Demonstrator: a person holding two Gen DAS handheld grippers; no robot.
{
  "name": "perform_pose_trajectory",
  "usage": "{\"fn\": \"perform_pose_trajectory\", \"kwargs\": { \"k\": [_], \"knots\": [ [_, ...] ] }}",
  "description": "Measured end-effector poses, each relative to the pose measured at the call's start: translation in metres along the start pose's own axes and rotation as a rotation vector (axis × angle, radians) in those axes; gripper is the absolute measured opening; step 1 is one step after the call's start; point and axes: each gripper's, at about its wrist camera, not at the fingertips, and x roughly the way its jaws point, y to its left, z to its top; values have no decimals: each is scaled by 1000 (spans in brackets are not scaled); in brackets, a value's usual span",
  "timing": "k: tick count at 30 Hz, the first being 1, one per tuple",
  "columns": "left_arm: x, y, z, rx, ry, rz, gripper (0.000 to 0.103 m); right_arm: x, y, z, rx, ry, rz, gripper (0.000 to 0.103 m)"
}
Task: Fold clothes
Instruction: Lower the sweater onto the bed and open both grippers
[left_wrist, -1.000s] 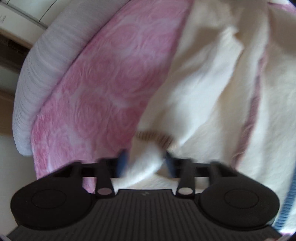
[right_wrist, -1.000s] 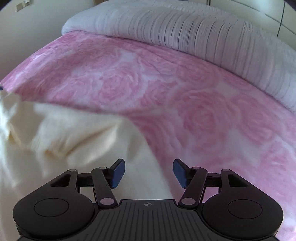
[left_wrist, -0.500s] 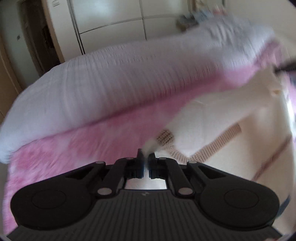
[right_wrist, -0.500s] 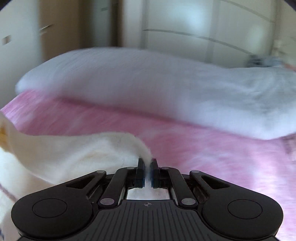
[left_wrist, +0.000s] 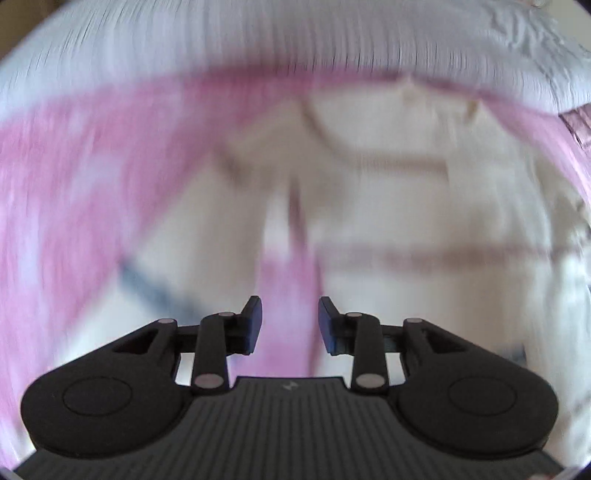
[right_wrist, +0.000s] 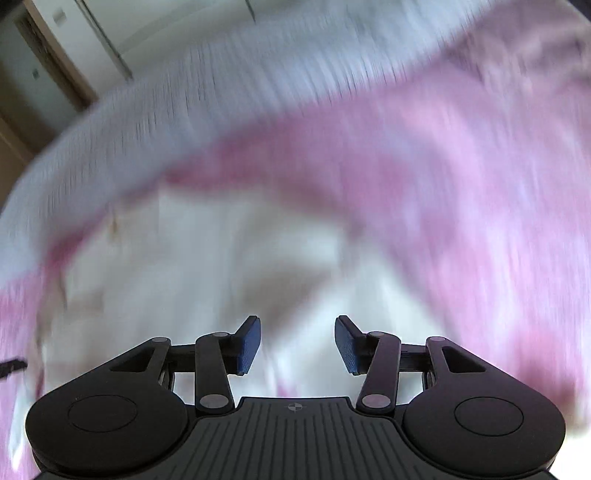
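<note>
A cream garment (left_wrist: 406, 192) with thin brownish stripes lies spread on the pink rose-patterned bedspread (left_wrist: 74, 192). In the left wrist view my left gripper (left_wrist: 290, 321) is open and empty just above it, over a strip of pink between two cream parts. In the right wrist view the same cream garment (right_wrist: 207, 258) lies below and ahead of my right gripper (right_wrist: 297, 341), which is open and empty. Both views are blurred by motion.
A white ribbed duvet (left_wrist: 295, 33) runs along the far side of the bed and also shows in the right wrist view (right_wrist: 221, 92). A wardrobe and a door frame (right_wrist: 55, 74) stand beyond it at the upper left.
Half a second ago both grippers were shut on cream fabric and held it up. Now both have opened, the garment lies on the bed, and both cameras point down at it.
</note>
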Motion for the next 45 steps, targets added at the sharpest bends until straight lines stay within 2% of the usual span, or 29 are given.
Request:
{"fn": "perform_pose_trajectory", "kwargs": {
  "k": [3, 6, 8, 10, 13, 14, 15, 16, 17, 19, 23, 27, 29, 30, 32, 34, 35, 36, 37, 38, 40, 43, 45],
  "knots": [
    [-17, 6, -63, -76, 90, -17, 32, -13, -20, -73, 65, 141, 40, 48],
    [-37, 9, -119, -170, 137, -29, 38, -30, -25, -129, 115, 233, 80, 49],
    [-46, 10, -144, -240, 139, -45, 47, -38, -24, -153, 149, 265, 107, 53],
    [-51, 8, -166, -303, 134, -60, 49, -40, -23, -174, 186, 293, 114, 57],
    [-51, -8, -180, -297, 87, -38, 53, -39, -15, -191, 184, 277, 98, 58],
    [-49, -13, -180, -279, 81, -18, 49, -39, -11, -195, 172, 255, 84, 57],
    [-47, -18, -180, -264, 73, -4, 41, -38, -4, -197, 136, 248, 58, 53],
    [-49, -21, -181, -257, 61, -16, 15, -39, 3, -197, 78, 248, 22, 17],
    [-52, -23, -183, -258, 52, -45, 4, -40, 8, -196, 44, 252, 17, 5],
    [-60, -29, -187, -254, 33, -97, 4, -48, 13, -193, -14, 254, 20, 4],
    [-87, -48, -204, -210, -10, -133, 4, -78, 6, -181, -109, 226, 2, 4],
    [-99, -73, -238, -204, 43, -171, 4, -106, -10, -183, -144, 222, -76, 4],
    [-92, -86, -255, -181, 79, -147, 5, -104, -12, -193, -164, 255, -124, 4],
    [-88, -91, -262, -174, 95, -130, 5, -102, -13, -198, -174, 273, -148, 4],
    [-88, -87, -263, -208, 96, -111, 14, -91, -13, -210, -164, 306, -177, 6],
    [-98, -69, -252, -267, 59, -101, 17, -88, -13, -216, -144, 331, -194, 29],
    [-105, -53, -245, -305, 11, -78, 25, -90, -8, -215, -144, 321, -200, 36],
    [-112, -38, -237, -343, -37, -55, 31, -94, -3, -213, -149, 299, -189, 50],
    [-119, -22, -230, -381, -85, -32, 46, -98, -1, -208, -140, 273, -184, 57],
    [-125, -6, -222, -425, -131, -10, 54, -101, 0, -203, -126, 248, -183, 57],
    [-124, 35, -205, -565, -209, 37, 59, -106, -4, -192, -36, 205, -180, 58],
    [-114, 96, -184, -790, -292, 86, 59, -110, -13, -178, 118, 164, -172, 58],
    [-102, 132, -174, -930, -316, 117, 59, -113, -16, -172, 163, 146, -177, 58]
  ]
}}
